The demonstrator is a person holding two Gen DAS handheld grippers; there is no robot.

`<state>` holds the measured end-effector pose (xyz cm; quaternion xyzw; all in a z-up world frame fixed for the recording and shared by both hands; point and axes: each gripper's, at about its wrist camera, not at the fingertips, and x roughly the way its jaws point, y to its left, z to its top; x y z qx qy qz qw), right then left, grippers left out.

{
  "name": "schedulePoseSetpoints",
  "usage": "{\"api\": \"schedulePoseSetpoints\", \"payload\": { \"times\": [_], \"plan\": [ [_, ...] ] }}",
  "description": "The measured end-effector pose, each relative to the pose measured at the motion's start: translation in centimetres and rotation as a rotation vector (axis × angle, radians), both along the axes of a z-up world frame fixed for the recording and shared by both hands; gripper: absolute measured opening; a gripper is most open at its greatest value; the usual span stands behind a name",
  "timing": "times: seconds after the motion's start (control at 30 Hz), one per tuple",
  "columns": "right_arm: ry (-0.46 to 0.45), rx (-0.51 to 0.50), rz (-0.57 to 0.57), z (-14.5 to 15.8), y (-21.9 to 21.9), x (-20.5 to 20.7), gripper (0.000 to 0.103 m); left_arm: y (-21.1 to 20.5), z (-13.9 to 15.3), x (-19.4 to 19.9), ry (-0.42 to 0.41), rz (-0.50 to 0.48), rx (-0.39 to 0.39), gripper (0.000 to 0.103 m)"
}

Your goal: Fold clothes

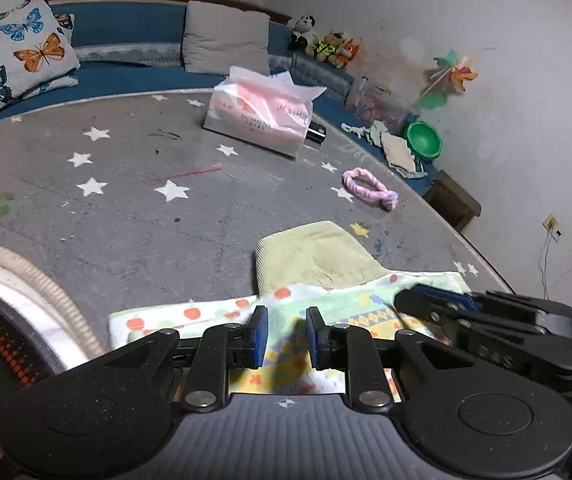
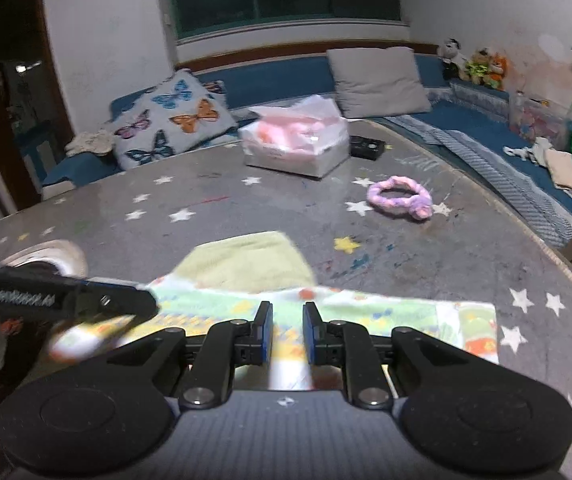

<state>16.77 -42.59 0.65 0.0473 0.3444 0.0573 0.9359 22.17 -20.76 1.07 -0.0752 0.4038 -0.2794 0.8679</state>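
A small garment lies on the grey star-patterned table (image 1: 125, 208). It has a pale yellow-green ribbed part (image 1: 318, 256) at the far end and a printed part with red fruit and coloured patterns (image 1: 221, 314) nearer me. It also shows in the right wrist view (image 2: 366, 312). My left gripper (image 1: 286, 334) is open, its blue pads just above the printed cloth. My right gripper (image 2: 288, 330) is open over the same cloth. Each gripper shows in the other's view, the right one (image 1: 486, 320) beside the left, the left one (image 2: 65, 300) blurred.
A pink tissue pack (image 1: 261, 114) and a black box (image 2: 367, 147) sit at the table's far side. A pink-purple braided band (image 1: 370, 188) lies to the right. A round heater (image 1: 1, 320) is at the left. A blue sofa with cushions (image 1: 25, 52) runs behind.
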Motion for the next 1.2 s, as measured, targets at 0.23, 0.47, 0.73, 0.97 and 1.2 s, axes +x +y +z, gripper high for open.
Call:
{"api": "schedulePoseSetpoints", "payload": {
  "times": [0.23,0.47,0.73,0.97,1.2],
  "plan": [
    [-0.002,-0.009,0.067,0.8,1.9,-6.2,0.017,1.7,1.4,-5.4,-0.066,-0.046,0.011,0.022],
    [-0.009,-0.062,0.062,-0.7,3.0,-10.9,0.023,2.6,0.0,-9.9,-0.103,-0.076,0.078,0.022],
    [-0.035,-0.044,-0.069,0.1,-0.5,-12.0,0.029,3.6,-0.5,-10.9,-0.107,-0.056,0.063,0.024],
    [-0.015,0.010,-0.178,-1.0,-3.6,-11.8,0.036,4.5,-0.3,-11.3,-0.094,-0.040,0.029,0.025],
    [-0.033,0.018,-0.201,-0.7,-3.5,-11.7,0.037,5.1,-0.8,-11.4,-0.068,-0.024,0.020,0.028]
  ]
}}
